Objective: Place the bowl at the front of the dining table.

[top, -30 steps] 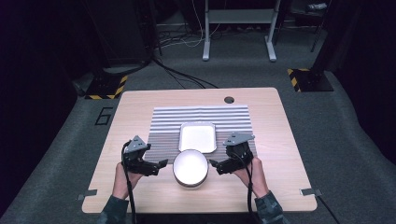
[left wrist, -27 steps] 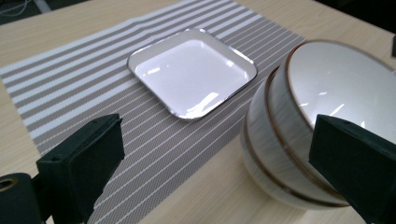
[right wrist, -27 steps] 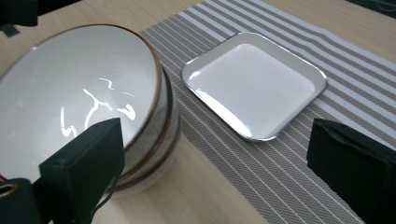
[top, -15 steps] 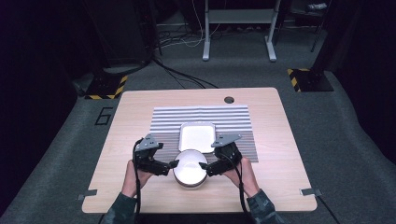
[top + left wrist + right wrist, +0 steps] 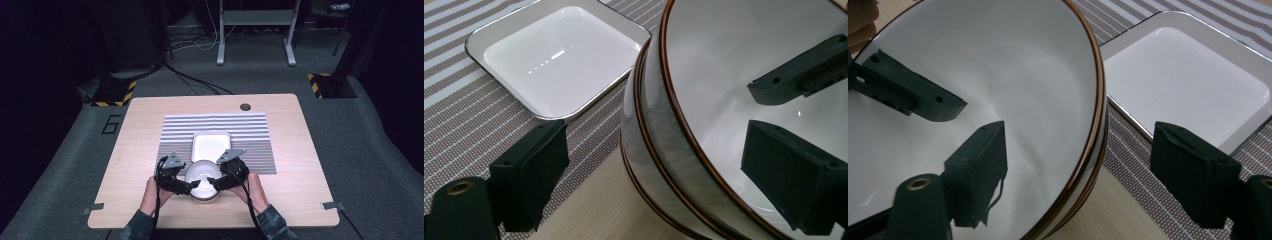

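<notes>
White-glazed and brown-rimmed, two bowls [image 5: 202, 181] sit nested as one stack near the tabletop's [image 5: 140, 125] front edge, half on the striped mat's [image 5: 250, 131] front border, just in front of the single square white tray [image 5: 211, 146]. The left gripper [image 5: 192, 185] and right gripper [image 5: 212, 182] each straddle an opposite rim, one jaw inside, one outside, probably to lift the stack evenly. Both pairs of jaws have just been closing, pads not yet pressing.
</notes>
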`<state>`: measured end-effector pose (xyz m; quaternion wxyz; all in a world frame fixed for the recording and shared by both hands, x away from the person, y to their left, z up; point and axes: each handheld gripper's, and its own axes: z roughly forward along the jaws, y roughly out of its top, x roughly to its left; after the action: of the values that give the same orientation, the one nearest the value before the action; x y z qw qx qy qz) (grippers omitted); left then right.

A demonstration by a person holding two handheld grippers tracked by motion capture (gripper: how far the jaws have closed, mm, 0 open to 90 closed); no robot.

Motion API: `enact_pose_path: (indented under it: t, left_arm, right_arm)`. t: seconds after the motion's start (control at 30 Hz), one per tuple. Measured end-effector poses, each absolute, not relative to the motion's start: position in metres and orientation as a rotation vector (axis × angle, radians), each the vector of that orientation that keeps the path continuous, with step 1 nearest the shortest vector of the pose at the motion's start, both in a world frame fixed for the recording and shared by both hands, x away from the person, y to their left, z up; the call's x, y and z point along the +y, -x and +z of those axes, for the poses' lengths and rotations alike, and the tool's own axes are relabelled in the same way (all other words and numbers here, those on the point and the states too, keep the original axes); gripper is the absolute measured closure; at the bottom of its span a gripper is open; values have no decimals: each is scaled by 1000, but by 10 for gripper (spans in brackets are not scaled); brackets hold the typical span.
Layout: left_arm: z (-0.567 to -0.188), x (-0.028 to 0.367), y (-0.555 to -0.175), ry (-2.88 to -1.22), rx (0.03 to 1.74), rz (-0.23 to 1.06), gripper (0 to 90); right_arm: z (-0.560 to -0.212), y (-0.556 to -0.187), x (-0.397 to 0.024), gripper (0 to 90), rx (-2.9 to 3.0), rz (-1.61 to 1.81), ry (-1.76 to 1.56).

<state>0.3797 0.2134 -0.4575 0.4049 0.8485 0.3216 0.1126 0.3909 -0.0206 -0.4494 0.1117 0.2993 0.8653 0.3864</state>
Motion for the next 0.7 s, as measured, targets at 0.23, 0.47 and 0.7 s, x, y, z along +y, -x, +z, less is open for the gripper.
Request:
enact_pose_path:
  t: [0.23,0.47,0.7]
  left_arm:
    - [-463,211,-375,-2130,813,281,182]
    - [-465,207,-373,-2132,860,297,326]
    - [-462,198,-371,-2153,892,371,452]
  right_arm:
    - [-455,-389,-17,388,2570,1176,-846]
    - [-452,-383,-11,496,2540,1069,-868]
    - [-447,-380,-6,570,2504,962,-859]
